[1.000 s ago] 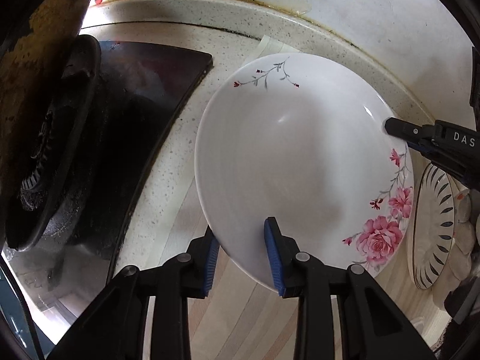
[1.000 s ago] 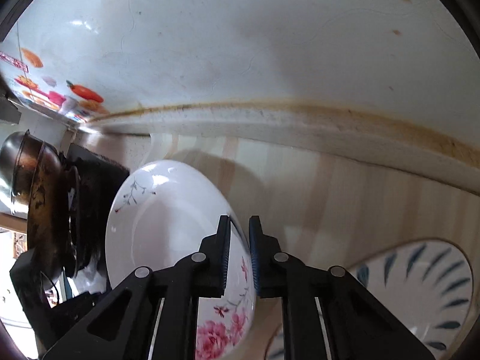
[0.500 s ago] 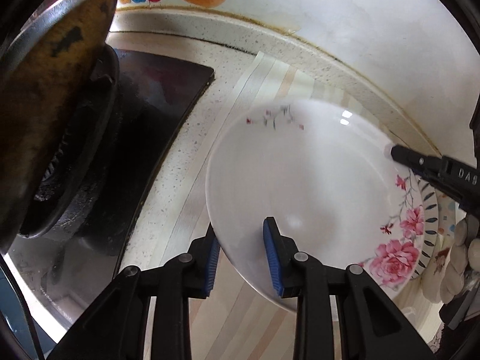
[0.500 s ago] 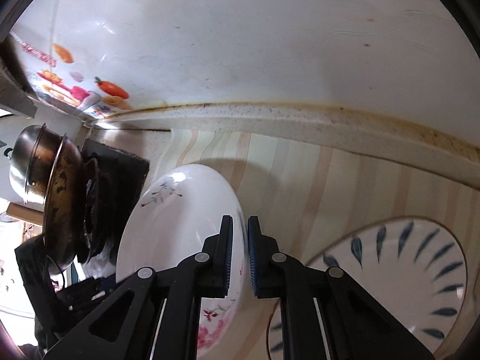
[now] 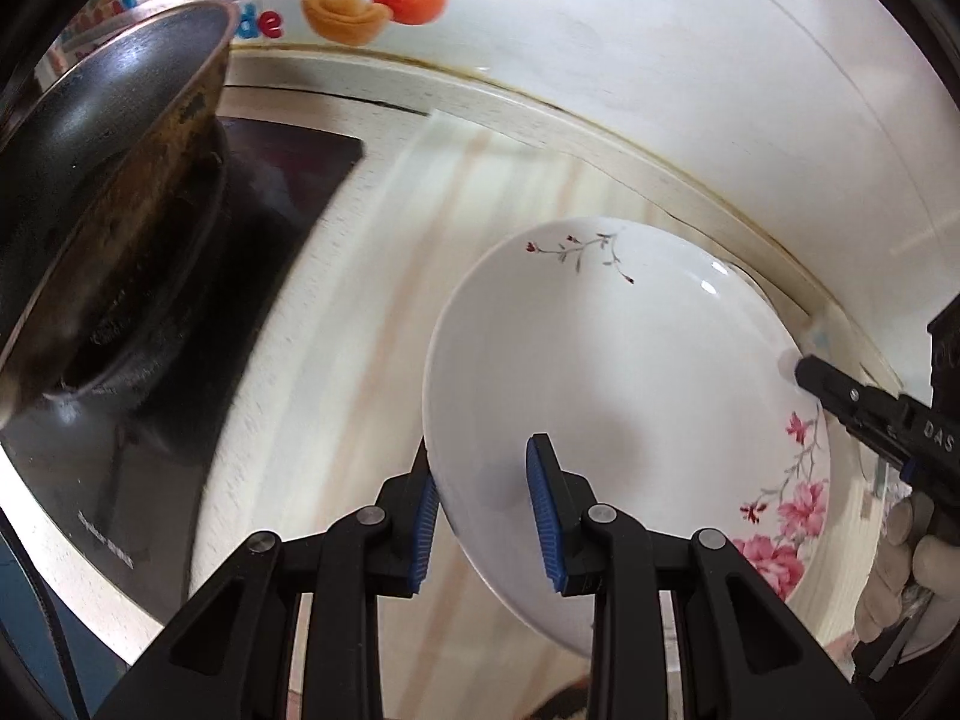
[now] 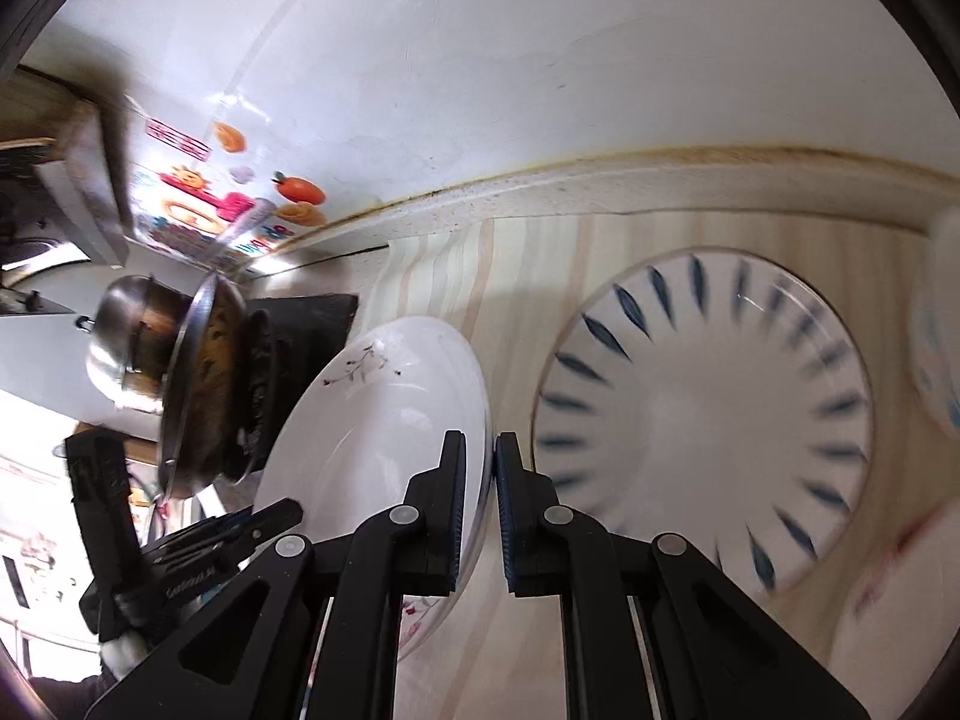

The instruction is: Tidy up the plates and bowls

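White porcelain with pink blossoms and a thin twig sprig, the floral plate (image 5: pixel 624 360) is held tilted above the striped wood-grain counter (image 5: pixel 384 312), clear of the surface. Its near rim is pinched between the blue pads of the left gripper (image 5: pixel 483 501), and its far rim is nipped by the right gripper (image 6: pixel 480 501), whose jaws are pressed almost together on the thin edge. Part of the rose cluster is hidden behind the right claw's finger in the right wrist view. A blue-leaf plate (image 6: pixel 708 420) is seen flat on the counter just beside, its pattern smeared by motion; a further dish at the right border is cut off and cannot be made out. The wok (image 5: pixel 102 198) on the black stove (image 5: pixel 282 180) is blurred. Compared with a second ago, the floral plate is seen lifted and carried away from the stove, towards the blue-leaf plate, and more of the wall sticker is shown.
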Demonstrator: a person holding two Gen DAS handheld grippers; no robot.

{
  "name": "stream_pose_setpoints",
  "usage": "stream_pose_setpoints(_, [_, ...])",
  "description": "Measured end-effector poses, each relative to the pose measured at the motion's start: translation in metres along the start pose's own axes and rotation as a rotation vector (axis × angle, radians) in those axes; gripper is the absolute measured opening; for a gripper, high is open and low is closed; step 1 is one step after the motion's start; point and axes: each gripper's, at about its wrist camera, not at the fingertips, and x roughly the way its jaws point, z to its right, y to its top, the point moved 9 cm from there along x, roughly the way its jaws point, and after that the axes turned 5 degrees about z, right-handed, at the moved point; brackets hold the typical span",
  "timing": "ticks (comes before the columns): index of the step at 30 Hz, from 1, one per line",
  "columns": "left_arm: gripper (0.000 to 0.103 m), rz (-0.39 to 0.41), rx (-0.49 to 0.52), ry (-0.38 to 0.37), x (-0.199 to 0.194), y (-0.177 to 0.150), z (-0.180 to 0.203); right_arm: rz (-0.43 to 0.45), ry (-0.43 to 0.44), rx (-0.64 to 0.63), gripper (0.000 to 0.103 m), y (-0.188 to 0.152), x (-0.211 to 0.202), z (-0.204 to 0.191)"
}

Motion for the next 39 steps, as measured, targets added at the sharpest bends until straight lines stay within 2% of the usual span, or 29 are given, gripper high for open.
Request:
stream_pose_setpoints(9, [0.026,-0.031,0.102,-0.056,-0.011,-0.051,0.059,0.059,0.006,0.067,0.012,-0.071,-0.095,0.036])
stream_pose_setpoints(19, [0.026,-0.144,0.242,-0.053,0.012,-0.126,0.107,0.056,-0.042,0.186,0.012,-0.166,-0.150,0.102])
stream_pose_setpoints(27, [0.026,-0.214,0.273,-0.027,0.031,-0.153,0.114,0.024,-0.059,0.254,0.012,-0.212,-0.147,0.135])
stream_pose_setpoints(35, [0.026,-0.248,0.286,-0.003,0.040,-0.169,0.114,0.009,-0.071,0.289,0.012,-0.229,-0.136,0.148])
stream_pose_setpoints(39, [0.026,-0.236,0.304,0.017,0.047,-0.167,0.121,-0.004,-0.085,0.278,0.012,-0.227,-0.129,0.147])
